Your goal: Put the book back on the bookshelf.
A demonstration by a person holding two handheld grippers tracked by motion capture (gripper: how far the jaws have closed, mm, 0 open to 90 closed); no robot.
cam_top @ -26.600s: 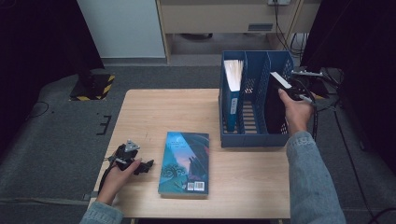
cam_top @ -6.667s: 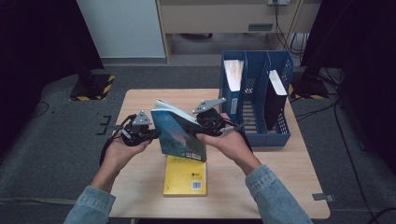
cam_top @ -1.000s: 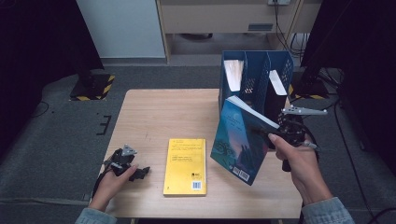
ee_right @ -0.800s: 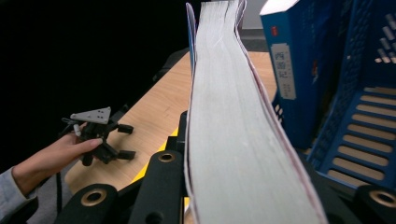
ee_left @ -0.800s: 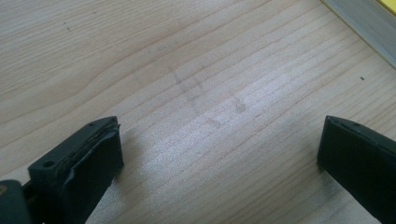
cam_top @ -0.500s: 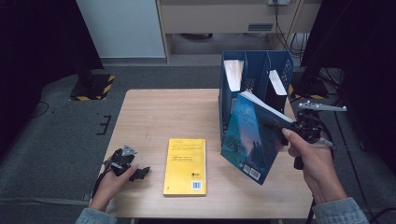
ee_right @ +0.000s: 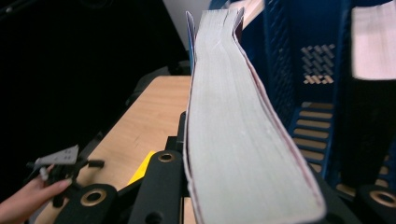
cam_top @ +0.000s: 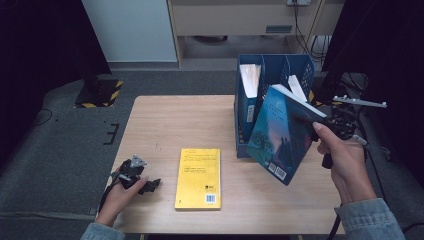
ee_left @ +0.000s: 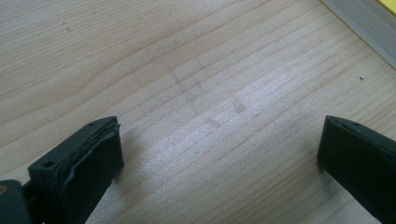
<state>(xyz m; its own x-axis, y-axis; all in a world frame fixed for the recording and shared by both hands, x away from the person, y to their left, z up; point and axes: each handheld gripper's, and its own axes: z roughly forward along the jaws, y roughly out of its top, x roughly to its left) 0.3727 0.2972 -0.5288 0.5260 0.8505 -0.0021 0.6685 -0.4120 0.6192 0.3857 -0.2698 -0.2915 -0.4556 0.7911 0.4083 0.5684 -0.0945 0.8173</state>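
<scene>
Blue book (cam_top: 277, 132) covered the right gripper (cam_top: 320, 122) fingers and the file rack's (cam_top: 270, 67) lower front. Beyond the left fingers (ee_left: 81, 158), yellow book (ee_left: 387, 3) was cropped at the frame corner.

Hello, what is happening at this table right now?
A person is filing books into the blue rack. The right gripper is shut on a blue book and holds it tilted in the air in front of the rack. The left gripper rests open on the table. A yellow book lies flat there.
</scene>
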